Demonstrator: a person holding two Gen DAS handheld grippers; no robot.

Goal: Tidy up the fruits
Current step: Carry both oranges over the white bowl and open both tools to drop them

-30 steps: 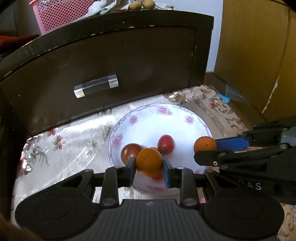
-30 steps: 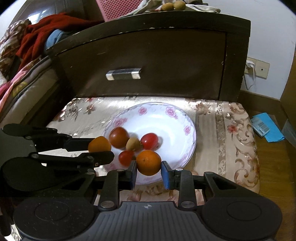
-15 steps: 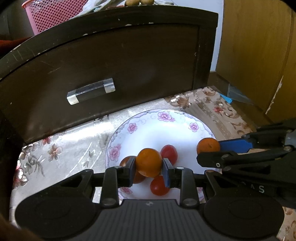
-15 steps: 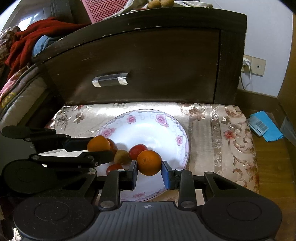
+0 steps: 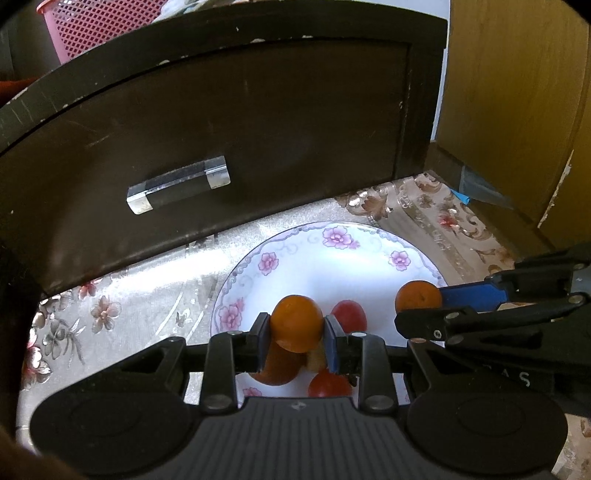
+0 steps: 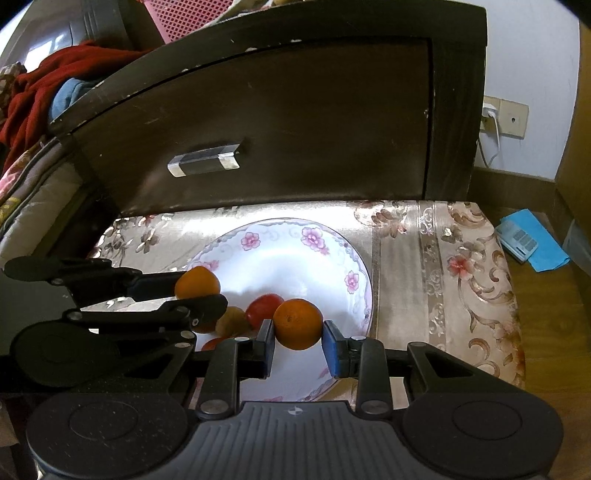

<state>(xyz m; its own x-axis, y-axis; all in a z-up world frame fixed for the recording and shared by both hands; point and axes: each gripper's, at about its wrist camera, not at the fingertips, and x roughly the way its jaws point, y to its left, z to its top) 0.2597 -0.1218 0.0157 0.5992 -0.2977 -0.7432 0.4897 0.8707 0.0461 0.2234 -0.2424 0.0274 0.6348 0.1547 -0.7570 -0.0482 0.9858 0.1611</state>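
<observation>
Dark wooden drawer front (image 6: 295, 122) with scuffed edges, clear bar handle (image 6: 204, 159) on it. Floral plastic-covered tablecloth (image 6: 436, 258) below. Pink mesh basket (image 5: 99, 26) on top of the cabinet. Red cloth (image 6: 33, 92) piled at left, over something blue. Wall socket (image 6: 504, 120) with white plug and cord at right. Blue packet (image 6: 532, 245) on the wooden floor.

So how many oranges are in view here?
2: one orange clamped in the left tool, the other orange in the right tool, both above the plate.
</observation>
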